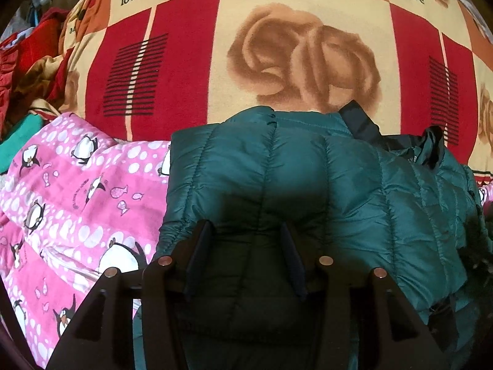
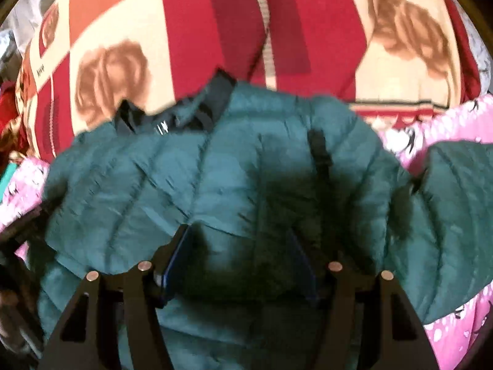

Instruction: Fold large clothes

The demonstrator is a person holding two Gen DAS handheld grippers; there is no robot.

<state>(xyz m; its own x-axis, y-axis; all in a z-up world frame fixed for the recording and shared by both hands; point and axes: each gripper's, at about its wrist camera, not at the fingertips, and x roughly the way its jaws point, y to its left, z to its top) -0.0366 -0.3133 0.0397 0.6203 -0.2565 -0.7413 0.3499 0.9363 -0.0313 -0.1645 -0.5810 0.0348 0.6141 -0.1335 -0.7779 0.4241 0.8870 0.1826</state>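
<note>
A teal quilted puffer jacket (image 1: 308,178) lies partly folded on a pink penguin-print blanket (image 1: 67,191), with its dark collar (image 1: 360,120) at the far edge. My left gripper (image 1: 245,231) is open just above the jacket's left part, nothing between its fingers. In the right wrist view the same jacket (image 2: 191,166) fills the middle, collar (image 2: 215,98) far, and one part (image 2: 456,203) spreads out at the right. My right gripper (image 2: 240,234) is open above the jacket, empty. This view is blurred.
A red and cream rose-print blanket (image 1: 308,55) marked "love" covers the bed beyond the jacket. A heap of red and green clothes (image 1: 27,71) lies at the far left. The pink blanket also shows at the right in the right wrist view (image 2: 446,123).
</note>
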